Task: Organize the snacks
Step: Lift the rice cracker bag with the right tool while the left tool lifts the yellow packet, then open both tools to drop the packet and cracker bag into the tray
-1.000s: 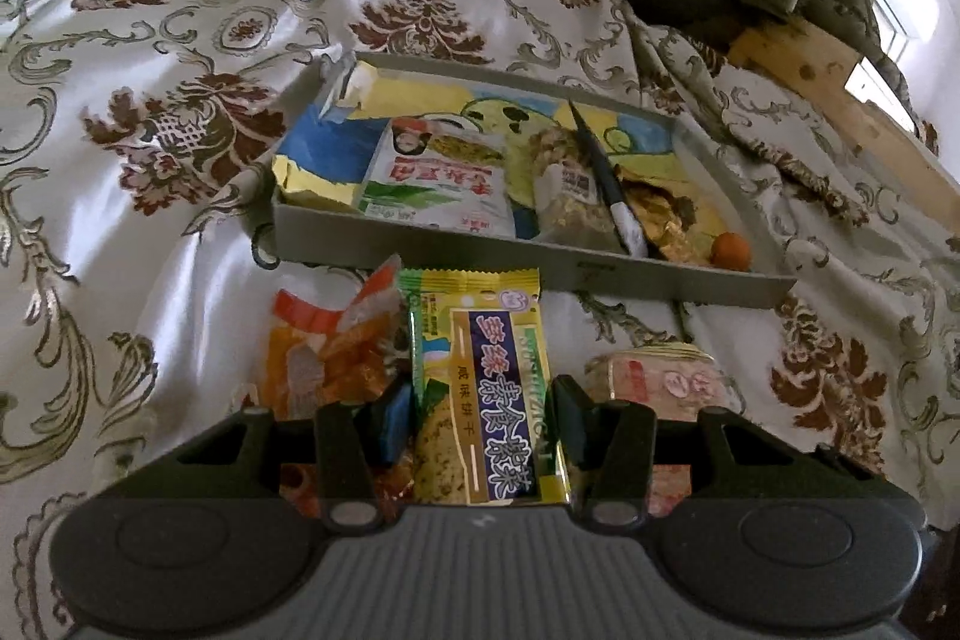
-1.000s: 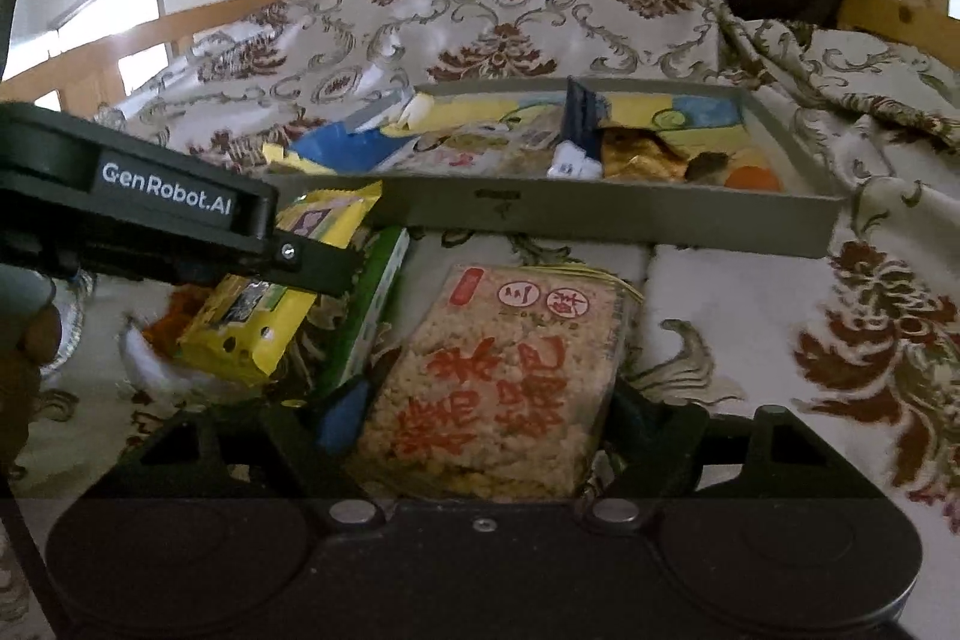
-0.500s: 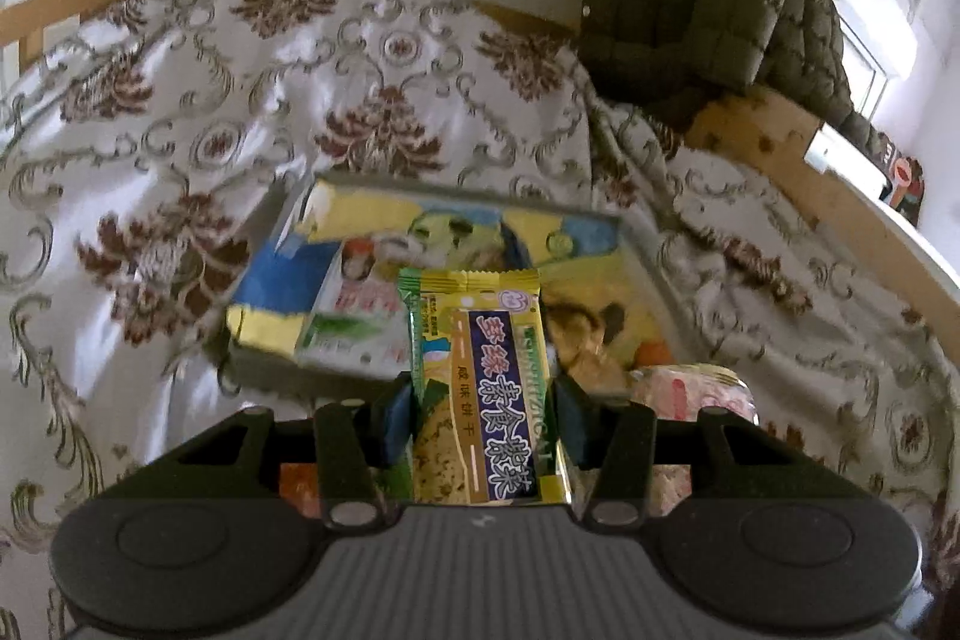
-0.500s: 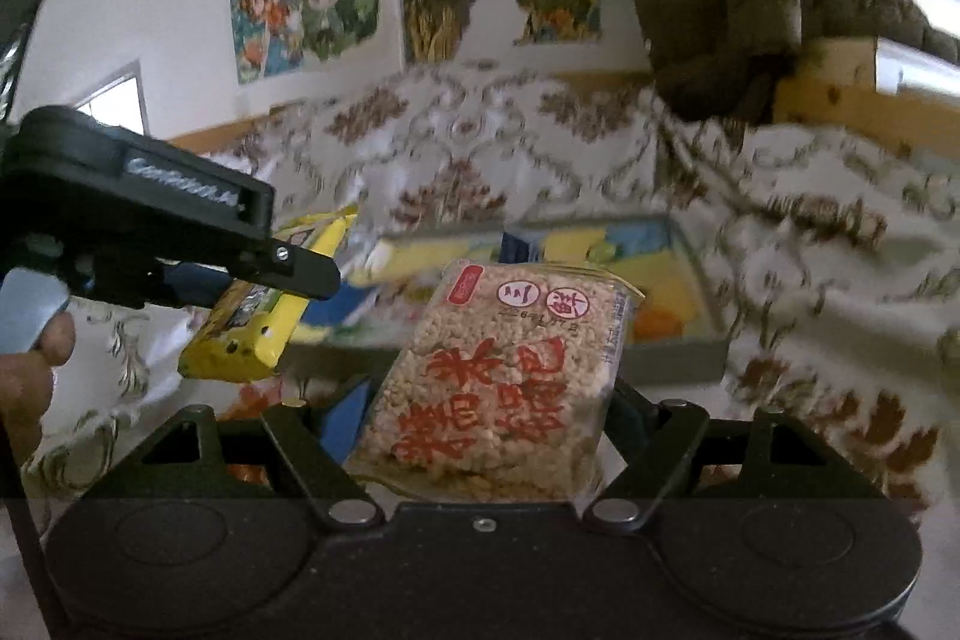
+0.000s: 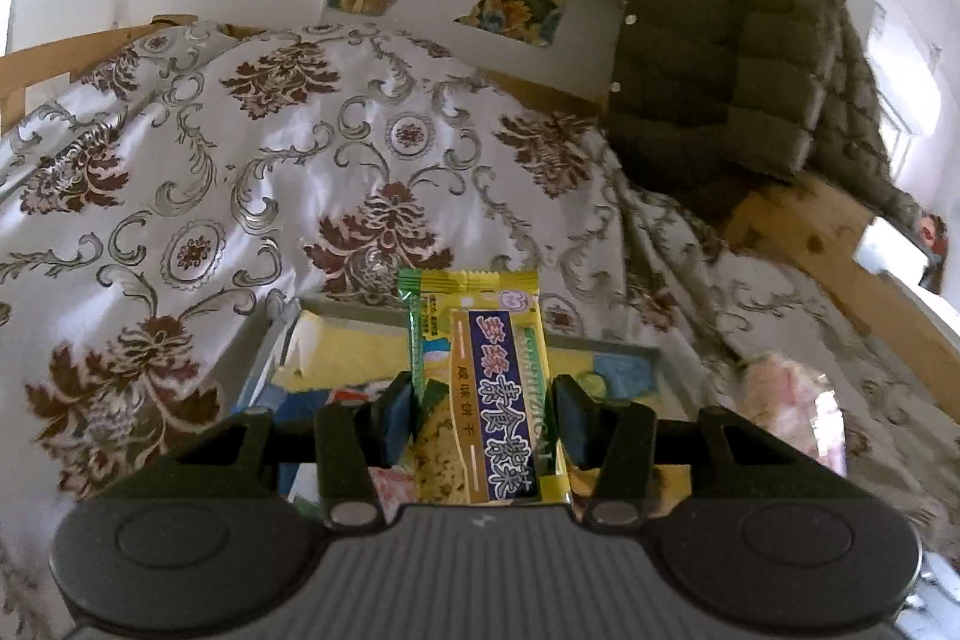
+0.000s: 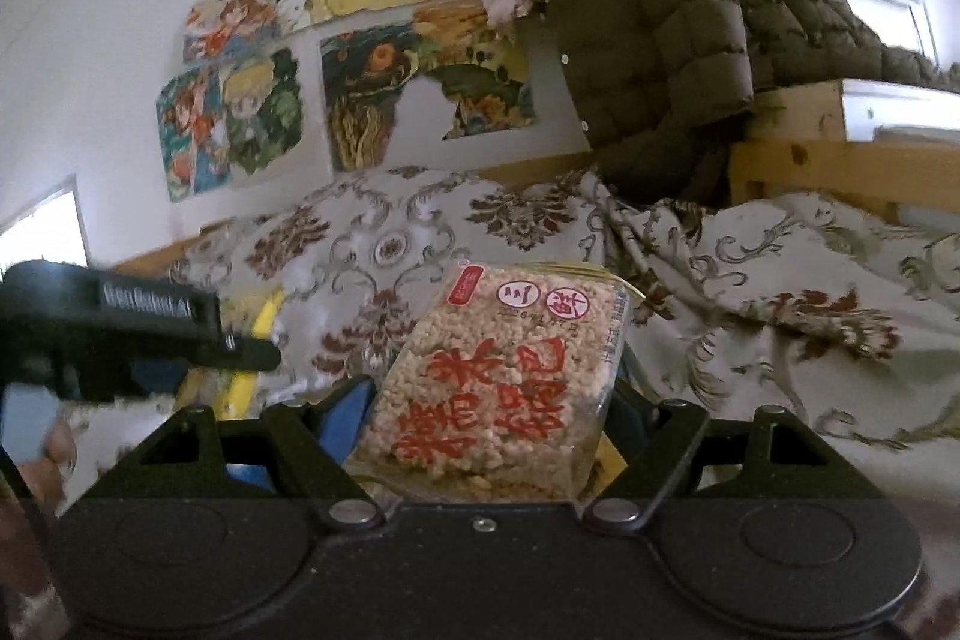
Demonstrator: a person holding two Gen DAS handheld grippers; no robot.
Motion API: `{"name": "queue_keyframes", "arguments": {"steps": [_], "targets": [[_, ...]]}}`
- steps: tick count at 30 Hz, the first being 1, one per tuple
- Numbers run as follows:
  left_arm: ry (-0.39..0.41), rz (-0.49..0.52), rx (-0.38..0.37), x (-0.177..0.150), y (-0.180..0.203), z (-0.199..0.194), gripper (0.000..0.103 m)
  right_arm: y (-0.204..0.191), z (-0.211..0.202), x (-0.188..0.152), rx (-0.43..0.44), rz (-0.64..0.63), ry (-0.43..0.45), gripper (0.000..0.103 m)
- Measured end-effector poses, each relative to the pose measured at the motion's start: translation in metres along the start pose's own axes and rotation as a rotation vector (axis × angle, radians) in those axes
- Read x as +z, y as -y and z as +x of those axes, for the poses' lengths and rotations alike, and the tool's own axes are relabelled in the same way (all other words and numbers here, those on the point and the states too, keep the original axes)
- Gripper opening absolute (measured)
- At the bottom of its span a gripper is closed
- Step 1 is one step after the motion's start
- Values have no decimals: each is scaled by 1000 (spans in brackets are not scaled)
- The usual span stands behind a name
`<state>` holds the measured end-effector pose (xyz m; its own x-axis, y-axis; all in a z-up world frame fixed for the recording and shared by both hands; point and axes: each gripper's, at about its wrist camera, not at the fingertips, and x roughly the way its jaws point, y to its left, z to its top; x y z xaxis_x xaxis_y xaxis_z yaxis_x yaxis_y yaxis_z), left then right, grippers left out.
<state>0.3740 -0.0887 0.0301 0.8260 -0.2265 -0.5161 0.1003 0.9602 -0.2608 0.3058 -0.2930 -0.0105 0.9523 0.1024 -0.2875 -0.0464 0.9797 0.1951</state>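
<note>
My left gripper point(image 5: 483, 415) is shut on a yellow and green biscuit packet point(image 5: 486, 388) with a dark blue label, held upright in the air above the grey tray point(image 5: 276, 340). My right gripper point(image 6: 489, 403) is shut on a clear pack of puffed rice cake point(image 6: 501, 376) with red writing, also lifted off the bed. In the right wrist view the left gripper point(image 6: 150, 334) shows at the left edge with the yellow packet point(image 6: 249, 376) hanging from it. The rice cake pack point(image 5: 792, 406) appears blurred at the right of the left wrist view.
The tray lies on a floral bedspread point(image 5: 240, 172) and holds several snack packets, mostly hidden behind the grippers. A dark green quilted jacket point(image 6: 660, 16) hangs over the wooden bed frame point(image 6: 840, 160) at the right. Posters point(image 6: 372, 40) cover the wall behind.
Both grippers have risen off the bed with their packets and tilted upward, so the tray has sunk low in both views and the wall and posters now show.
</note>
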Motion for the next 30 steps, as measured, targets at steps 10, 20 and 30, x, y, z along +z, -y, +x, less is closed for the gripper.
{"name": "queue_keyframes", "arguments": {"steps": [10, 20, 30], "targets": [[-101, -23, 84, -26, -29, 71, 53, -6, 48, -32, 82, -60, -80, 81], [-184, 22, 98, -48, -38, 78, 53, -18, 67, -55, 103, -75, -159, 81], [-203, 31, 93, -54, -36, 84, 53, -13, 74, -60, 87, -74, -186, 81]]}}
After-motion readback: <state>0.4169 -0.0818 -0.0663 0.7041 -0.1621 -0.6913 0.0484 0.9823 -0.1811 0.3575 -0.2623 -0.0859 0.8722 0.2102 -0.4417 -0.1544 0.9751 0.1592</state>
